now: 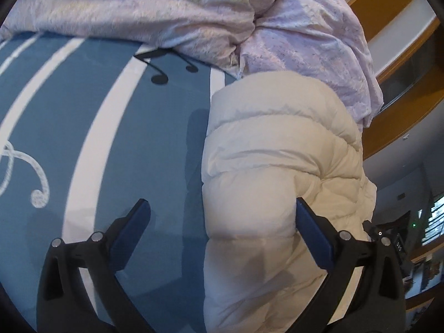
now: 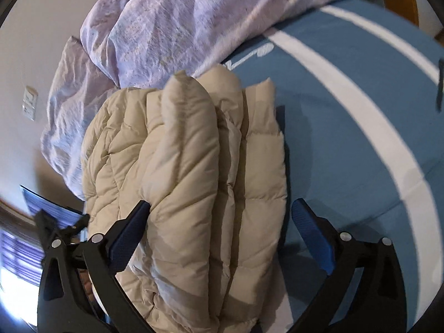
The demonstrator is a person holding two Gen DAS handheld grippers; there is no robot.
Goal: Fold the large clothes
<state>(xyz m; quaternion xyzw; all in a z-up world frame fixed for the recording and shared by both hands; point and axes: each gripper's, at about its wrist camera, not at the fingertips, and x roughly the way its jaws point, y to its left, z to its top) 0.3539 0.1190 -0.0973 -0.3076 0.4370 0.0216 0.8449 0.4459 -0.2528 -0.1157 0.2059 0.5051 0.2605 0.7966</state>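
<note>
Jacket: the cream padded jacket [image 2: 191, 183] lies folded in thick layers on the bed [image 2: 347, 127], on its blue sheet with white stripes, and its far end touches the crumpled lilac duvet [image 2: 155, 27]
Left gripper [image 1: 222, 236]: jaws wide, nothing clamped; the right one lies against the jacket's bulge, the left one is over bare sheet
Right gripper [image 2: 222, 236]: jaws wide, holding nothing; the left one touches the folded stack, the right one is free beside it
Stage: I judge the fold is nearly finished, with the bundle released
Risk one: the puffy filling may spring back and let the top layer slide off, since nothing presses it now
Risk two: a jaw lying against the fabric could drag the stack open when the gripper pulls away
Risk three: the duvet behind may push the bundle crooked
Writing: no brand or label can be read on the jacket; the sheet shows only printed music notes [image 1: 166, 66], and a small display at the left view's edge seems to show digits, too blurred to read
</note>
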